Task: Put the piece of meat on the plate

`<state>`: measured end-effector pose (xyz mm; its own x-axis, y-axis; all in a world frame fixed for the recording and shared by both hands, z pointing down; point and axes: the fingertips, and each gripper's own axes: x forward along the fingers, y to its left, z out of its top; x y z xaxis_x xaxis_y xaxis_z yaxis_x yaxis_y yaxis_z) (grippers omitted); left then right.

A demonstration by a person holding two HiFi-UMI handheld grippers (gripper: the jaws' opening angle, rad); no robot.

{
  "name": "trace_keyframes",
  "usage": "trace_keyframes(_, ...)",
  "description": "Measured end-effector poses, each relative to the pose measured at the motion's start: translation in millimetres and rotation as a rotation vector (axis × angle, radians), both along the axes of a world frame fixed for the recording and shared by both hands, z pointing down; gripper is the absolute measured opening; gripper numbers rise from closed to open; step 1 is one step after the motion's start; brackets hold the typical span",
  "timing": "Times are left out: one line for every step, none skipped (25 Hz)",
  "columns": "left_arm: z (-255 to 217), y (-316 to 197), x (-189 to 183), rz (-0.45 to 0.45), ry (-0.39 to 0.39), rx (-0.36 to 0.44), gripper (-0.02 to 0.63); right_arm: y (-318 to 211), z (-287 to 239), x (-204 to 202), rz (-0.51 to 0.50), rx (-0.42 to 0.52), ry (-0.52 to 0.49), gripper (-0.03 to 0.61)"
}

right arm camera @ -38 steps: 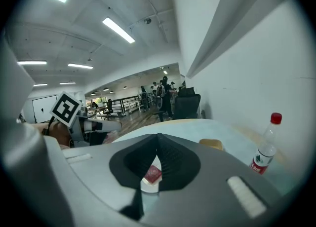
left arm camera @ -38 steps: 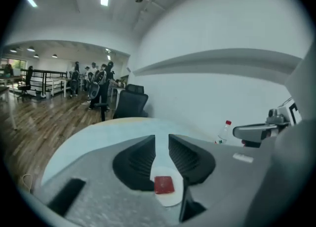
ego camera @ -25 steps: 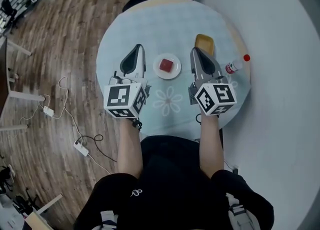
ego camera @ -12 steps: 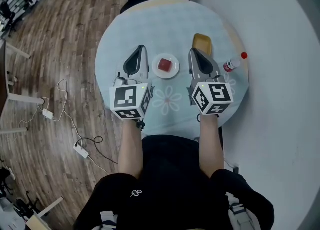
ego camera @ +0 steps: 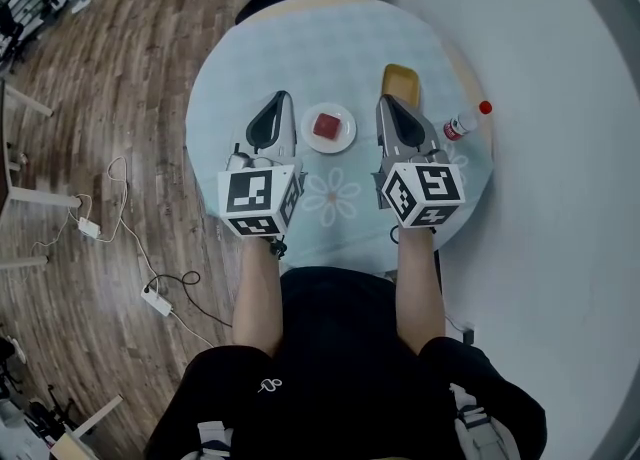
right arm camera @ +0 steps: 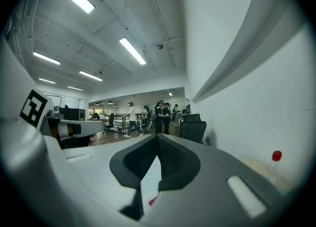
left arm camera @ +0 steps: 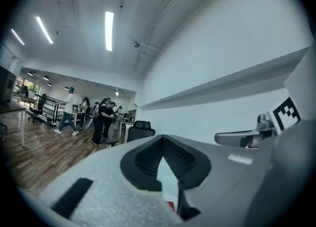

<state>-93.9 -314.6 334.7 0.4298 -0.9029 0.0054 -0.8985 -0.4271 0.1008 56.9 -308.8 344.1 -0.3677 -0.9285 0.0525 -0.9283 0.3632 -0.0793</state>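
While both grippers hover level over the round desk (ego camera: 300, 38), the piece of meat (ego camera: 327, 126) already sits near the middle of the white plate (ego camera: 312, 138), which lies between them at 12 o'clock from the person. The left gripper (ego camera: 283, 98) has its fingers (left arm camera: 143, 159) pressed together on nothing, and the right gripper (ego camera: 385, 101) likewise has its fingers (right arm camera: 175, 159) pressed together and empty.

The meat is a small red block, probably light, soft and a little slick (a guess from its look), so a gentle pinch across two opposite flat sides would suit it best.

A yellow dish (ego camera: 400, 80) lies at 1 o'clock from the plate, and a small bottle (ego camera: 462, 126) with a red cap lies at 3 o'clock. Its label is too small to read. No brand or writing can be made out; the gripper cubes carry only black-and-white square markers.
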Motion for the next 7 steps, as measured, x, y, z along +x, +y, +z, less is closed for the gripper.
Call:
trace_keyframes(0.5, 1.5, 0.6, 0.012, 0.013, 0.003, -0.002, 0.4, 1.2, -1.3, 0.0, -0.002, 0.001, 0.008)
trace_keyframes(1.4, 2.7, 1.0, 0.024, 0.024, 0.004, -0.002, 0.5, 2.5, -2.8, -0.001, -0.003, 0.001, 0.007)
trace_keyframes(2.7, 3.4, 0.9, 0.032, 0.029, 0.003, 0.0, 0.3, 3.7, -4.5, -0.002, -0.005, 0.001, 0.008)
trace_keyframes(4.0, 3.5, 0.0, 0.036, 0.029, 0.001, -0.001, 0.0, 4.5, -6.5, -0.003, -0.006, 0.002, 0.008)
trace_keyframes(5.3, 3.5, -1.4, 0.037, 0.027, -0.002, 0.0, -0.4, 5.1, -8.6, -0.004, -0.007, 0.003, 0.006)
trace_keyframes(6.4, 3.3, -3.1, 0.037, 0.025, -0.004, 0.0, -0.7, 5.7, -10.9, -0.006, -0.008, 0.004, 0.007)
trace_keyframes(7.4, 3.2, -4.8, 0.037, 0.023, -0.007, 0.0, -1.0, 6.1, -13.3, -0.007, -0.009, 0.005, 0.006)
